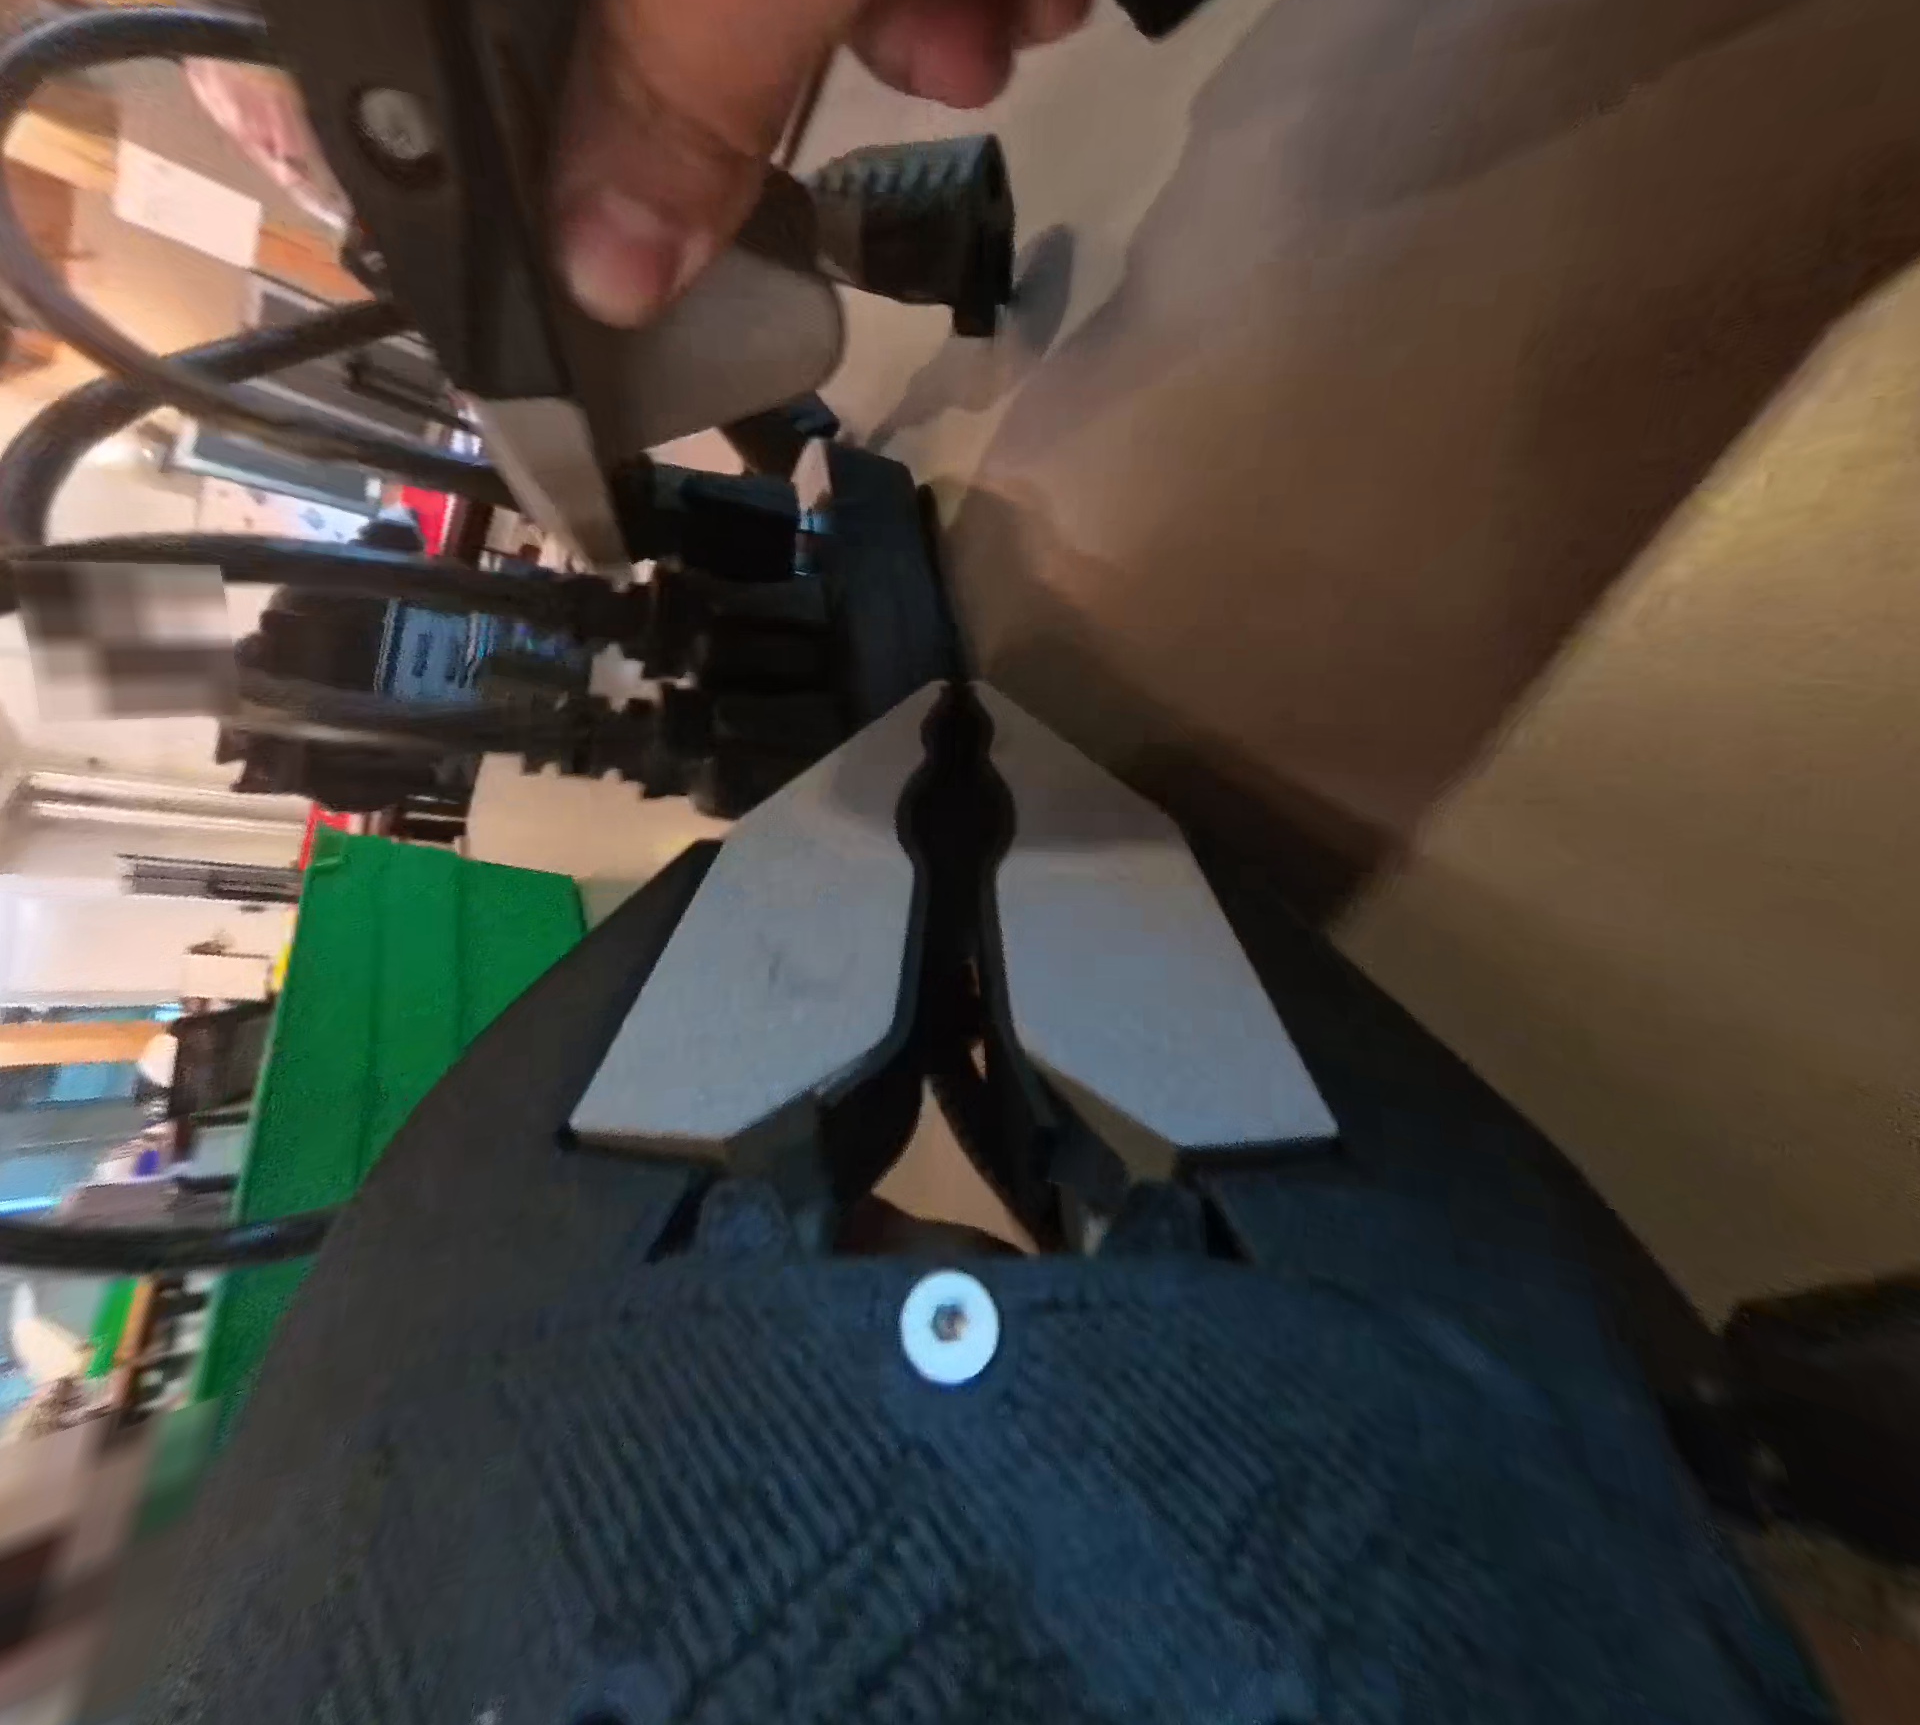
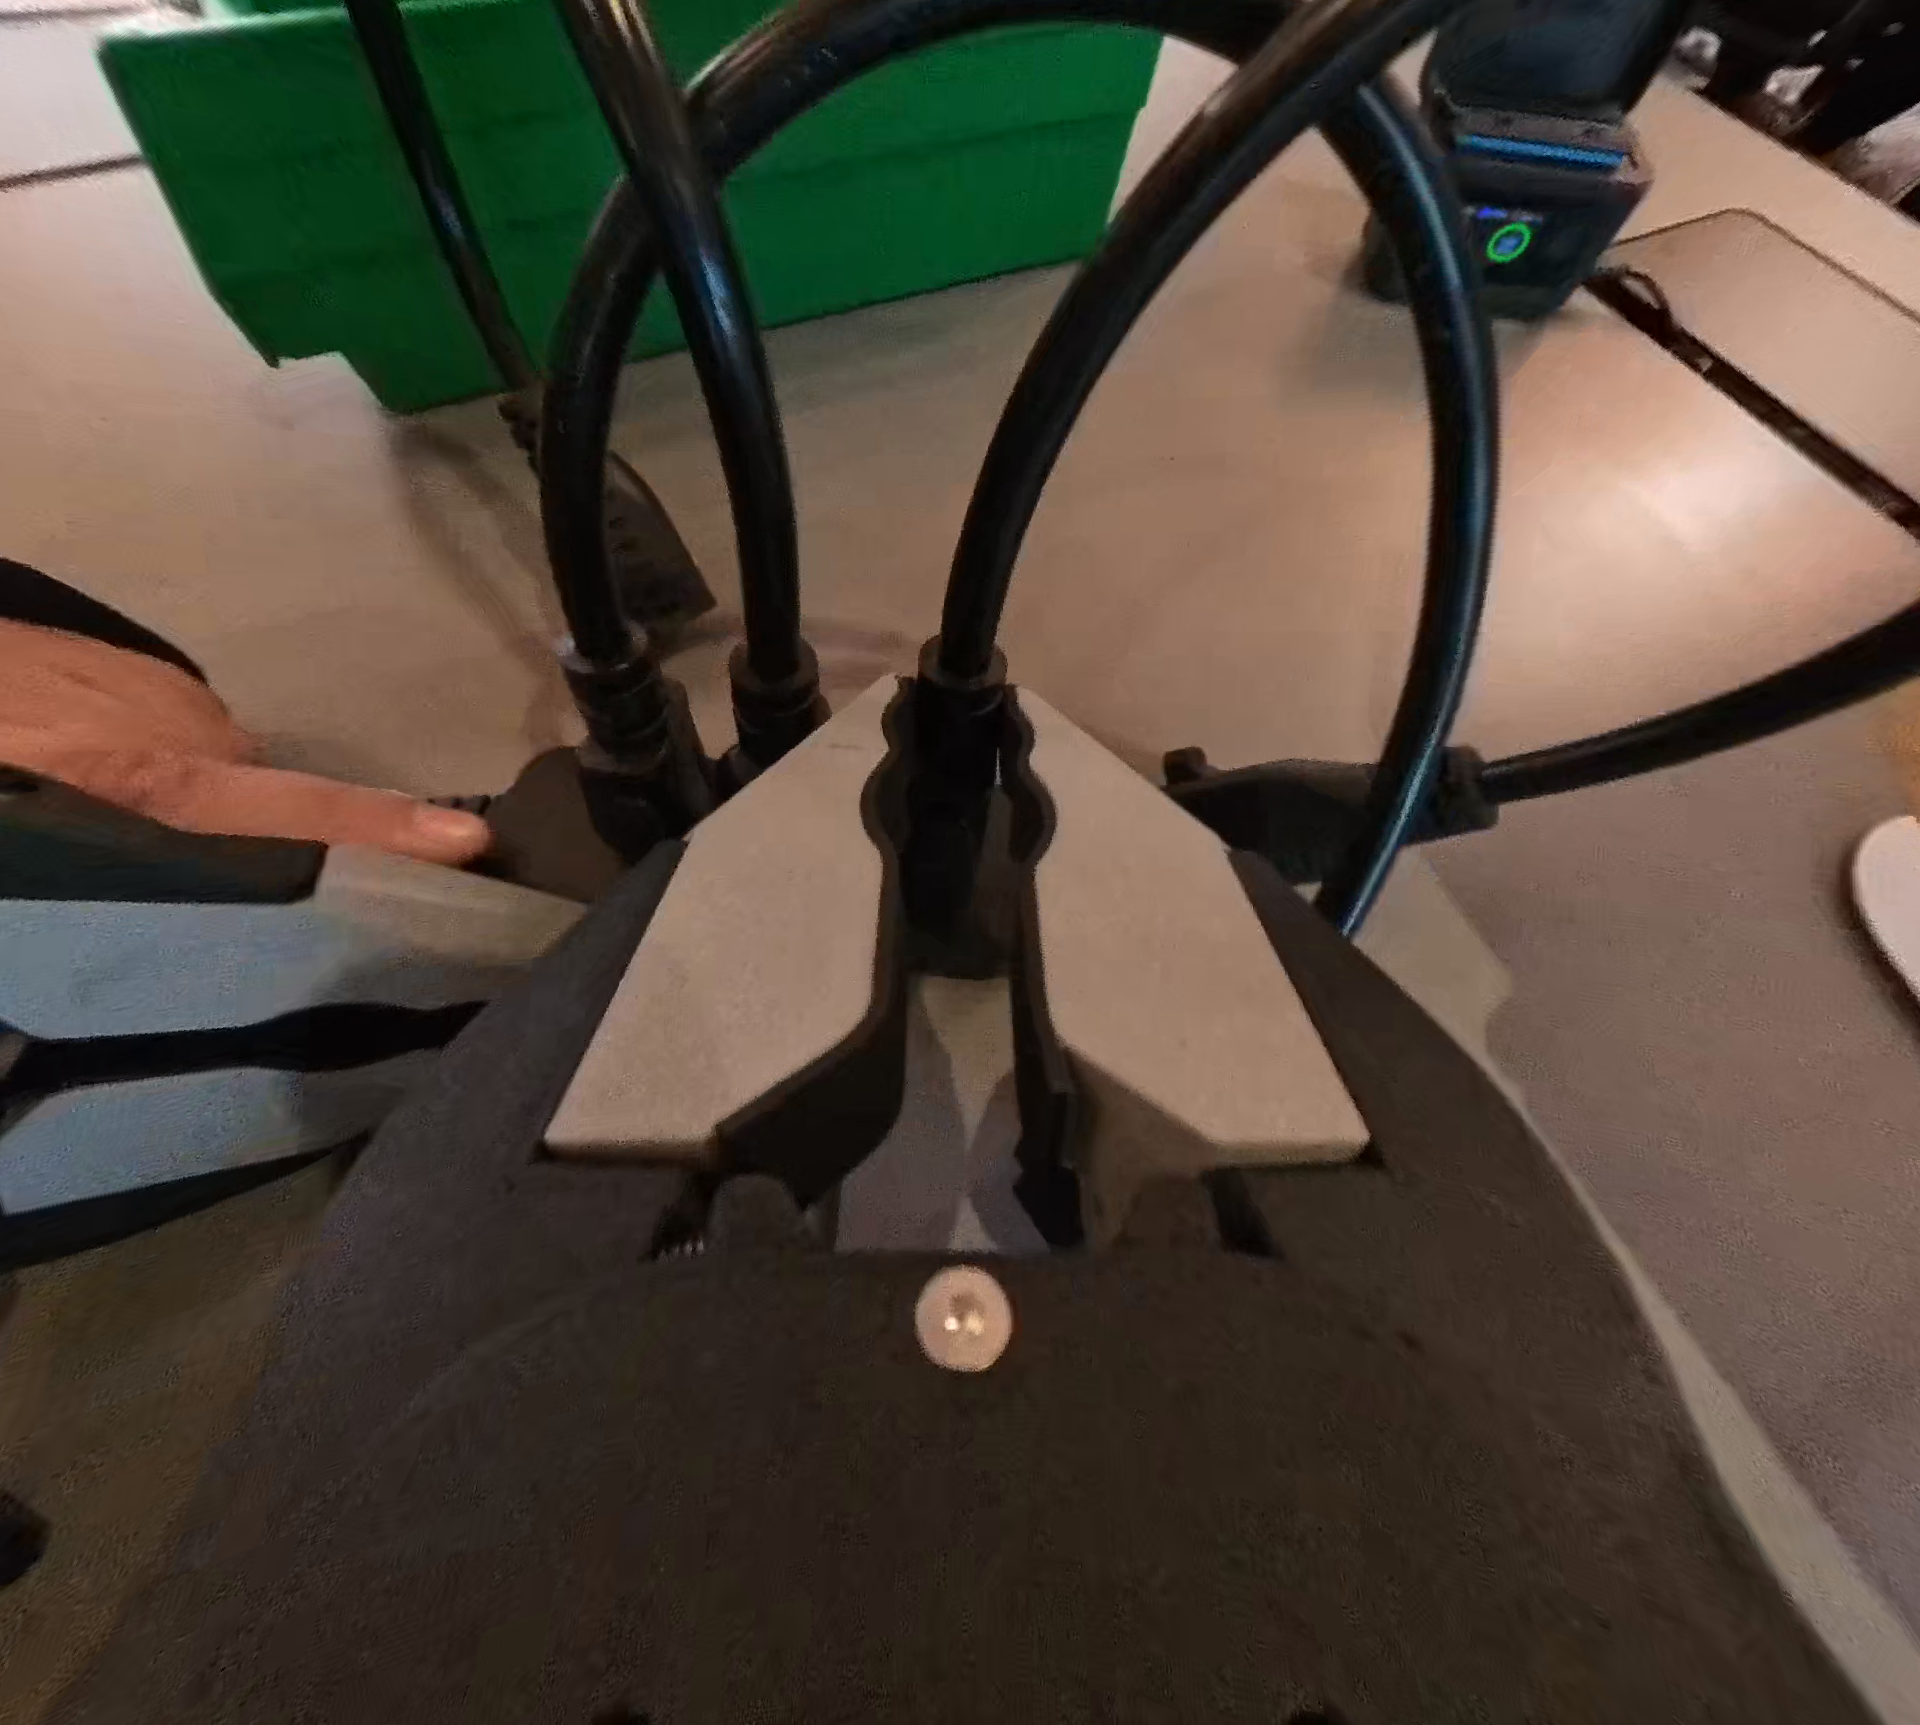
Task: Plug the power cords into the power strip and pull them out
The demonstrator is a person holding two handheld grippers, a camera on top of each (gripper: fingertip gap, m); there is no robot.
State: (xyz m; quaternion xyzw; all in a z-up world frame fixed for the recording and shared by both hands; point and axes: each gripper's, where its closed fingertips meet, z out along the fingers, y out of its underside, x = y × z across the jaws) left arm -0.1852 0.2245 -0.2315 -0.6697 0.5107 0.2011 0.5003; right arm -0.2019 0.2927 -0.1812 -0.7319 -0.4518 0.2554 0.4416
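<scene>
A pale beige table [image 2: 1195, 532] carries everything. On it sit a green plastic bin [image 2: 883, 148] at the back, a small black device [image 2: 1527, 200] with a lit ring to the right, and the black power strip [image 2: 551, 802].

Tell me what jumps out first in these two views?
The right gripper is clamped on a black plug, its cord arching overhead. Two neighbouring plugs sit left of it, a green bin behind. The left gripper, shut and empty, presses against the power strip.

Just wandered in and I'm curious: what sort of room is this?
Probably a workshop or lab. A green plastic bin sits on a plain grey worktable, thick black power cords loop about, and cluttered shelves blur in the background.
</scene>
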